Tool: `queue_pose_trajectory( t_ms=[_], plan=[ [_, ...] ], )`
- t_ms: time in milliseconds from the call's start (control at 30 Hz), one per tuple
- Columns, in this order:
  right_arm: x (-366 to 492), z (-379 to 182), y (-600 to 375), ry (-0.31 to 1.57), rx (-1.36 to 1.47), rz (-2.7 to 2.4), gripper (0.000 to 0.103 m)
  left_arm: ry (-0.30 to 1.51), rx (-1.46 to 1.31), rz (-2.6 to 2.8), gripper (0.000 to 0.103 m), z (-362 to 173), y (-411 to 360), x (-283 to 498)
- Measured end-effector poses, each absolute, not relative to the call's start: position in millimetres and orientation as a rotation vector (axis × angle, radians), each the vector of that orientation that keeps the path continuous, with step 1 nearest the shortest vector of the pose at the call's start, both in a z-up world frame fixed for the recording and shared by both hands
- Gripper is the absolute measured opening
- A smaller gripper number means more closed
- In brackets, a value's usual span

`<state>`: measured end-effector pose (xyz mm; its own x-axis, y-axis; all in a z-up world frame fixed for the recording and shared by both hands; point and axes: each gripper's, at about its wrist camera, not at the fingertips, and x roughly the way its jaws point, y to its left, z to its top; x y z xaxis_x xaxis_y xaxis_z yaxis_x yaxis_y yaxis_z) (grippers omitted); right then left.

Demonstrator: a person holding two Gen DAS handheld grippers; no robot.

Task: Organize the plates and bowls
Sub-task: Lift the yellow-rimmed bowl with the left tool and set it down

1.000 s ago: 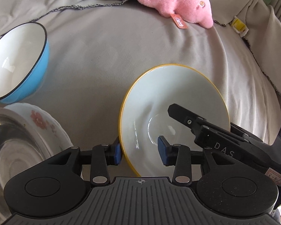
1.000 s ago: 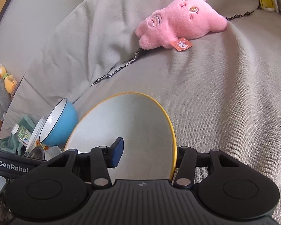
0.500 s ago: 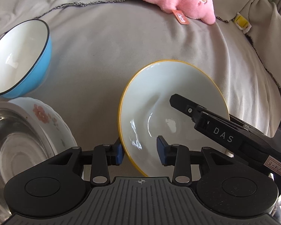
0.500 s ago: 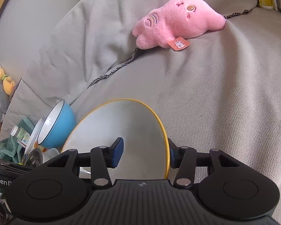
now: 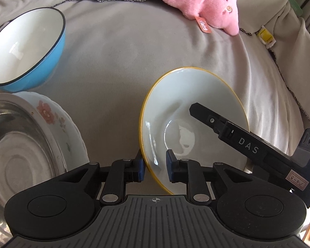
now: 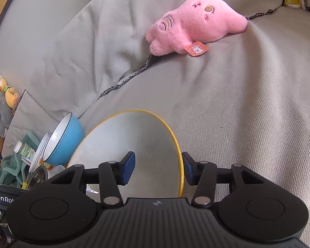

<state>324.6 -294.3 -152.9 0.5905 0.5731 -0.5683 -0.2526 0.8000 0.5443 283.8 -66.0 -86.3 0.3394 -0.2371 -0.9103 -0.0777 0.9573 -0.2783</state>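
Note:
A white bowl with a yellow rim (image 5: 188,103) sits tilted on the grey sofa cover. My left gripper (image 5: 154,168) straddles its near-left rim, jaws narrowly apart with small gaps to the rim. My right gripper (image 6: 158,168) straddles the bowl's right rim (image 6: 134,136), jaws wide; its finger (image 5: 233,136) reaches into the bowl. A blue bowl with a white inside (image 5: 26,49) stands at the left, also in the right wrist view (image 6: 66,140). A steel bowl (image 5: 16,144) sits inside a floral white bowl (image 5: 57,119) at the lower left.
A pink plush toy (image 5: 204,6) lies at the back of the sofa, also in the right wrist view (image 6: 194,26). A yellow and white tag (image 5: 266,36) lies at the right. A green cloth, small bottle (image 6: 24,150) and duck toy (image 6: 7,93) are at the far left.
The yellow-rimmed bowl has come lower and more to the right in the left view. The right gripper's jaws have opened off the bowl's rim. The left jaws stay about the rim.

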Motion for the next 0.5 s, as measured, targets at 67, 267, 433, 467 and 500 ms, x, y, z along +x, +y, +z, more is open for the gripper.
queue_pose_trajectory(
  t_ms=[67,267,433,467,500],
  plan=[
    [325.7,-153.8,-296.9,0.806,0.452,0.496,0.049,1.24,-0.3,-0.108,0.023,-83.6,-68.3,280.4],
    [327.3,-155.2,-301.6,0.804,0.477,0.49,0.048,1.252,-0.261,-0.12,0.023,-80.8,-74.0,280.3],
    [321.8,-155.2,-294.1,0.789,0.431,0.487,0.049,1.204,-0.238,-0.16,0.023,-78.5,-61.6,286.6],
    [320.9,-155.2,-293.8,0.789,0.429,0.49,0.049,1.191,-0.238,-0.163,0.023,-77.2,-57.7,287.1],
    [319.8,-155.2,-293.8,0.789,0.427,0.49,0.049,1.183,-0.243,-0.166,0.022,-75.1,-53.4,288.5]
  ],
)
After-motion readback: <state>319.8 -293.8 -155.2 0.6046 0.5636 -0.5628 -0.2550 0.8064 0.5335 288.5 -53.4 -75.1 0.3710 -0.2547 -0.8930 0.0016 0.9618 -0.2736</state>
